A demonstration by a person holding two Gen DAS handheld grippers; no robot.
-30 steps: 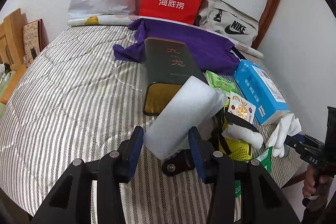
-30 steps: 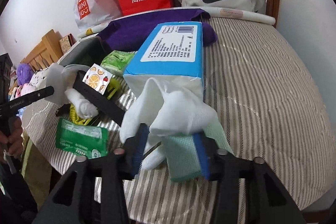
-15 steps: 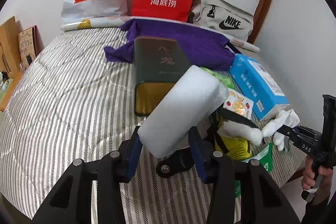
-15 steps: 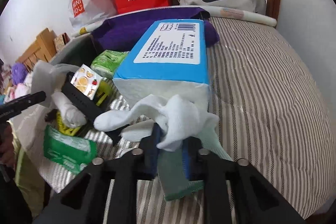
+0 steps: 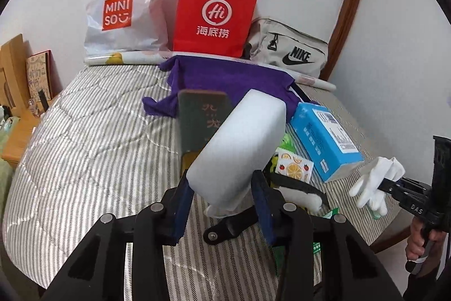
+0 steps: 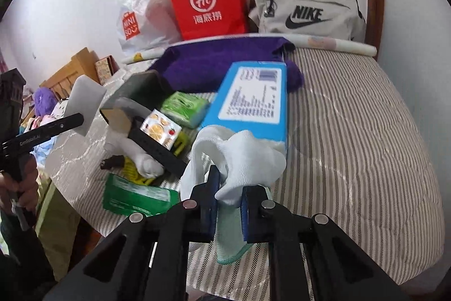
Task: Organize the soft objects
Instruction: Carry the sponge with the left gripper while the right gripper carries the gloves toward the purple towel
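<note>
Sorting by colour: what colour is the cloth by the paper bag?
Purple cloth, clearest in the left wrist view.

A bed (image 6: pixel 352 126) with a striped cover is carrying everything. A purple cloth (image 5: pixel 225 78) is lying near its head, with a dark box (image 5: pixel 197 117) just in front. A blue tissue pack (image 6: pixel 253 100), green packets (image 6: pixel 183 110), a fruit-print sachet (image 6: pixel 160 127) and a black strap (image 6: pixel 157 148) are lying clustered along one edge.

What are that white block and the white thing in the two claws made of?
The white block looks like soft foam: matte, rounded edges, pinched between the left gripper pads. The white glove in the right gripper seems knitted fabric: fine ribbed texture, limp drooping fingers.
</note>
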